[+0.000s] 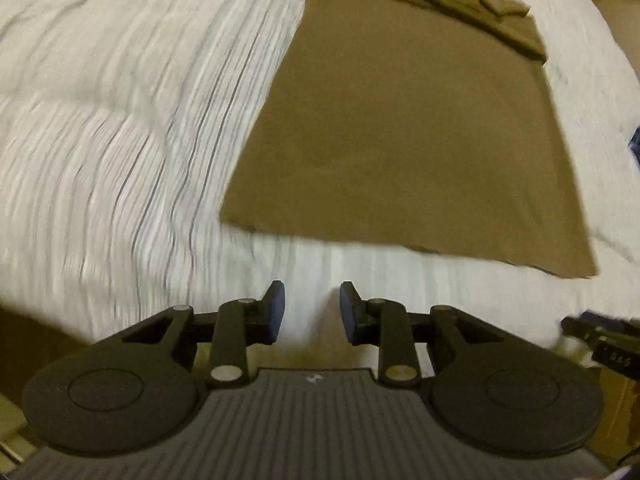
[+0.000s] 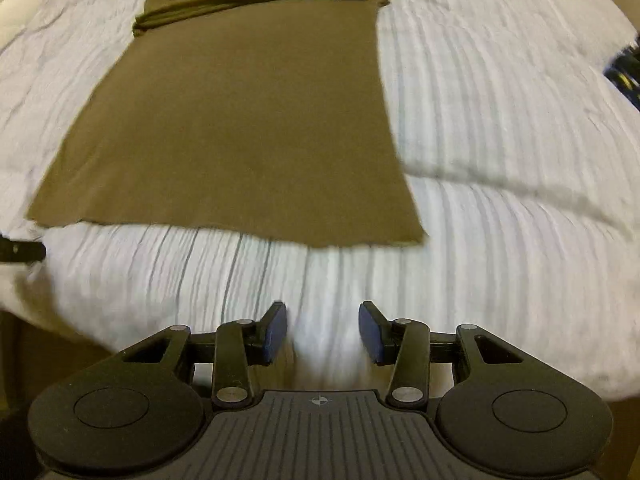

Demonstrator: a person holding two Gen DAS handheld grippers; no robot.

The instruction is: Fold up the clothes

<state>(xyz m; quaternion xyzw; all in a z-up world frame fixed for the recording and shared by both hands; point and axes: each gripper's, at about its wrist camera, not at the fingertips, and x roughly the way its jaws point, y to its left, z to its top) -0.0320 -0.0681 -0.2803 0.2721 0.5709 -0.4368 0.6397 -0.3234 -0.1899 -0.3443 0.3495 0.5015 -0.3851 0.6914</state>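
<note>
Left wrist view shows a big white bed cover (image 1: 120,128) with thin grey stripes. It fills most of the picture and runs under and past the fingers on every side. The picture is a bit blurry.

On the cover lies a brown cloth (image 1: 400,132). It is spread flat and smooth. It sits ahead of the left gripper (image 1: 312,312) and a little to the right of its fingers. Its near edge is close to the fingertips but does not touch them. At the far end the brown cloth is bunched into folds.

In the right wrist view the same brown cloth (image 2: 240,120) lies ahead of the right gripper (image 2: 323,330) and a little to the left of its fingers. Its near edge is also apart from the tips. The white bed cover (image 2: 500,160) shows between them.

The left gripper's fingers stand a little way apart with nothing between them, only the cover below. The right gripper's fingers stand a bit wider, and they hold nothing too. The blue pads (image 2: 276,332) are bare.

A small dark thing (image 1: 600,340) pokes in far to the right of the left fingers; it is too blurry to tell.
</note>
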